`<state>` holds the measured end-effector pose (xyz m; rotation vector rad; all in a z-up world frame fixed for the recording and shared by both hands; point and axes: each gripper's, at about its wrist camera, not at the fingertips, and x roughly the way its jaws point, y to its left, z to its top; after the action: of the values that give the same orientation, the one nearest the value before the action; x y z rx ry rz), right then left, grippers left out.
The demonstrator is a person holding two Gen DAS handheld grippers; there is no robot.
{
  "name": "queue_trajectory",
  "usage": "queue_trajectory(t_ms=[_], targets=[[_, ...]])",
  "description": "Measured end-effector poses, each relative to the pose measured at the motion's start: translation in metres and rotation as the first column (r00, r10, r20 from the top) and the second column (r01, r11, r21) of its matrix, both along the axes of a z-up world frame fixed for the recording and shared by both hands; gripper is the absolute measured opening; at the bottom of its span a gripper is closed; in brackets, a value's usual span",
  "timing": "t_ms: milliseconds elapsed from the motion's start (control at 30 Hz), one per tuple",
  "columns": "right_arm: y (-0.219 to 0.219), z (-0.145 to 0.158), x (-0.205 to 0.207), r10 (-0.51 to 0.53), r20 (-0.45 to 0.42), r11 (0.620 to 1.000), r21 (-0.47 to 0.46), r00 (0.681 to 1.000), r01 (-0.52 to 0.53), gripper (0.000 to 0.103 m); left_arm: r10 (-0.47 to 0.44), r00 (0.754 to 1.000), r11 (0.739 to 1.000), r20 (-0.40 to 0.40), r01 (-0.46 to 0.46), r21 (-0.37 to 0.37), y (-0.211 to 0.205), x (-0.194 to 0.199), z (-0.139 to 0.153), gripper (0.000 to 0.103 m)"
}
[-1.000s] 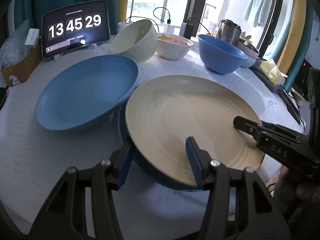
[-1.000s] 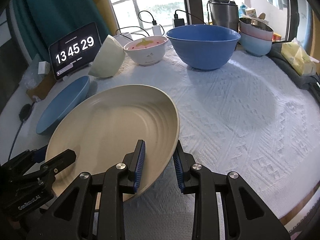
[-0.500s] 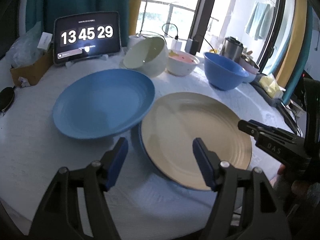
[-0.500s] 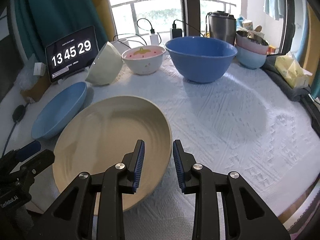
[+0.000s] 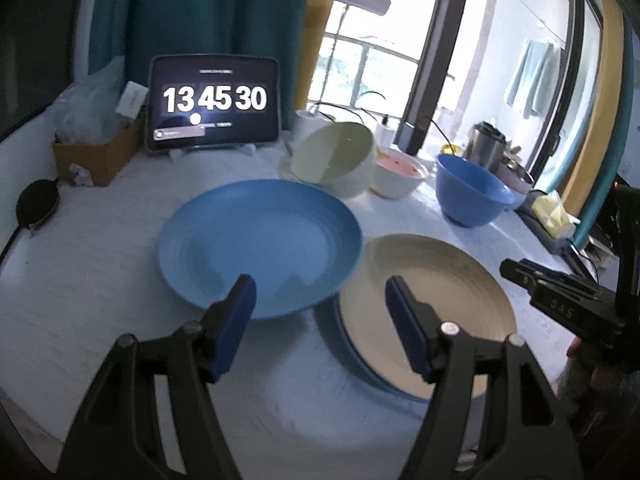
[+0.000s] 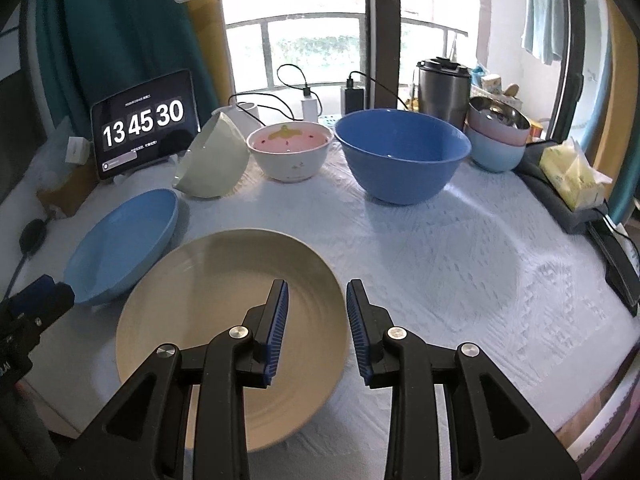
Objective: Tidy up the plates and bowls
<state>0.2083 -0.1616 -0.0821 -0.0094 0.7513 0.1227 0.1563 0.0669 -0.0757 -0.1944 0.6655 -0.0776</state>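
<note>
Now both tongs off the beige plate

I have the left tongs (image 5: pixel 320 296) spread wide, their jaws having just been opening, nothing between them. My right tongs (image 6: pixel 316 312) stand slightly apart above the beige plate (image 6: pixel 200 300), gripping nothing. That plate lies on a blue-rimmed one on the table (image 6: pixel 460 264); the blue plate (image 5: pixel 260 244) overlaps its left edge

Both wrist fisheyes are looking down over the white-clothed tabletop (image 5: pixel 100 280) toward the window — sharing the round beige plate (image 6: pixel 208 300).
</note>
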Motion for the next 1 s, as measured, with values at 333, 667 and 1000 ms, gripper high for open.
queue_trajectory(t_ms=[333,667,1000], targets=[[0.021,0.004,0.011,0.027,0.009,1.000,-0.010,1.000,-0.027,0.032,0.082,0.997,0.997,0.012,-0.082,0.006,0.035,0.007,-0.001,0.069],[0.049,0.003,0.029,0.069,0.003,0.997,-0.023,0.998,-0.069,0.033,0.148,0.989,0.989,-0.006,-0.148,0.006,0.073,0.019,-0.010,0.069],[0.090,-0.001,0.050,0.136,-0.019,0.990,-0.042,0.991,-0.136,0.033,0.202,0.979,0.979,-0.038,-0.202,-0.003,0.107,0.034,-0.025,0.069]])
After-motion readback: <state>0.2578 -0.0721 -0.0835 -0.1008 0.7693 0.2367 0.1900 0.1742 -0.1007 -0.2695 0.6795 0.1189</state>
